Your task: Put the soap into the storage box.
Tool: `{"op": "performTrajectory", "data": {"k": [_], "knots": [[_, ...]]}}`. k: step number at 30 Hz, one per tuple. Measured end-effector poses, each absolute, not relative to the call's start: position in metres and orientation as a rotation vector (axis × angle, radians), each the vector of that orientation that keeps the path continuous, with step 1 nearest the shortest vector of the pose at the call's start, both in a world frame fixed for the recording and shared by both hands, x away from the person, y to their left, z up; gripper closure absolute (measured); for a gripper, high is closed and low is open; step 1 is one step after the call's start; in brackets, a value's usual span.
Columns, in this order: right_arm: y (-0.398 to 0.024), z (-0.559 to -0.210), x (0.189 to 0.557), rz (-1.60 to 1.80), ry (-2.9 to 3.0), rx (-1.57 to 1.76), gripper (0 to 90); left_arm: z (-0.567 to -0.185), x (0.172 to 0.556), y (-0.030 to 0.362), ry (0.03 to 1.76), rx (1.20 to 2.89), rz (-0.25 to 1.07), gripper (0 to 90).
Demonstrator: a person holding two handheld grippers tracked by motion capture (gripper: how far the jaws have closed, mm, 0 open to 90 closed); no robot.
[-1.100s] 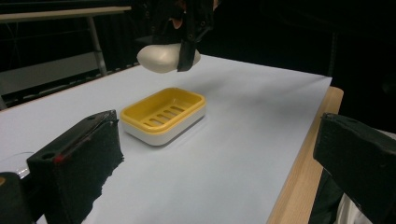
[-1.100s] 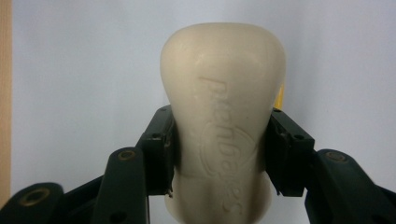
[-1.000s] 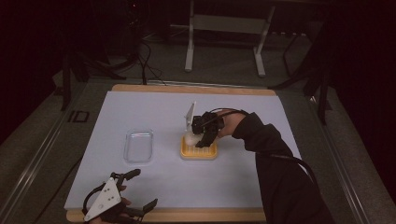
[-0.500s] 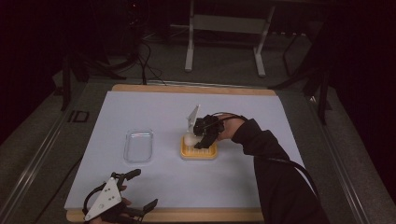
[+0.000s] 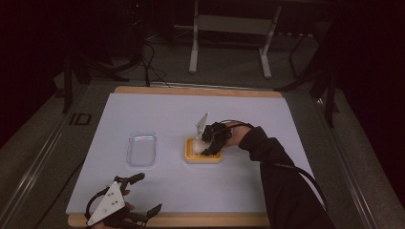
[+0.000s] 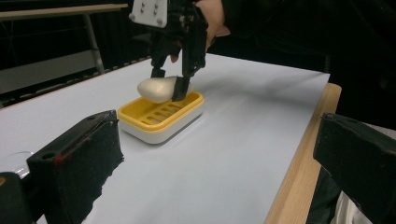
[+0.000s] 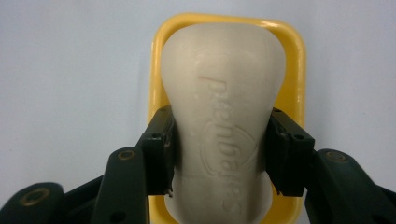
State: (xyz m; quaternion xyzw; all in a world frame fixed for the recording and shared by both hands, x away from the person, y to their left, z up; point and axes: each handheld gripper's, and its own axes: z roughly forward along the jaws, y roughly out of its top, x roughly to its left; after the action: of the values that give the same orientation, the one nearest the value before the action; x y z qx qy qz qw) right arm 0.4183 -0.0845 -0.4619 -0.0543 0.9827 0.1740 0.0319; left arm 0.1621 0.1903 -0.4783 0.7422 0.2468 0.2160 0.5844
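Jaws of the right gripper (image 7: pixel 219 154) pinch a cream, embossed soap (image 7: pixel 223 93) just over the yellow dish (image 7: pixel 156 74).

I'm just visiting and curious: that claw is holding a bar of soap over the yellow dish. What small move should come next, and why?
Probably lower it a touch more, then open. The right gripper is shut on the soap bar, which hangs tilted just above the slotted yellow soap dish, seemingly not resting on it yet.

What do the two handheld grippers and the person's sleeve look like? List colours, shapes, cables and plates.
Left gripper: black frame, grey three-cornered plate with holes, blocky black jaws with foam-like pads. Right gripper: black linkage, the same kind of plate, thin black cable. The person's dark long sleeve covers the right forearm.
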Motion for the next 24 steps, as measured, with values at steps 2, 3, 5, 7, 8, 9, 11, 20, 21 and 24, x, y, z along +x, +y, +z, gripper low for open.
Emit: {"op": "performTrajectory", "data": {"k": [2,3,5,7,8,9,11,20,21,24], "knots": [[-0.084,-0.467,0.421,0.531,3.037,-0.159,49.8,-0.478,0.162,0.19,0.576,1.732,0.504,1.1],[-0.084,-0.469,0.421,0.518,3.034,-0.153,49.8,-0.478,0.162,0.19,0.576,1.732,0.503,1.2],[-0.083,-0.473,0.423,0.507,3.044,-0.14,49.8,-0.478,0.162,0.191,0.574,1.733,0.504,1.2],[-0.082,-0.476,0.425,0.494,3.046,-0.145,49.8,-0.478,0.162,0.191,0.573,1.736,0.504,1.2],[-0.082,-0.477,0.425,0.492,3.048,-0.149,49.7,-0.478,0.162,0.191,0.572,1.735,0.504,1.2],[-0.082,-0.479,0.426,0.486,3.058,-0.149,49.7,-0.478,0.162,0.191,0.572,1.734,0.503,1.1],[-0.082,-0.481,0.427,0.483,3.059,-0.149,49.7,-0.478,0.162,0.191,0.572,1.735,0.504,1.2],[-0.079,-0.487,0.43,0.491,3.053,-0.144,49.6,-0.478,0.162,0.191,0.573,1.737,0.503,1.2],[-0.079,-0.488,0.43,0.487,3.059,-0.142,49.6,-0.479,0.162,0.191,0.573,1.734,0.502,1.1],[-0.078,-0.489,0.431,0.486,3.059,-0.142,49.5,-0.479,0.162,0.19,0.572,1.735,0.502,1.2]]}}
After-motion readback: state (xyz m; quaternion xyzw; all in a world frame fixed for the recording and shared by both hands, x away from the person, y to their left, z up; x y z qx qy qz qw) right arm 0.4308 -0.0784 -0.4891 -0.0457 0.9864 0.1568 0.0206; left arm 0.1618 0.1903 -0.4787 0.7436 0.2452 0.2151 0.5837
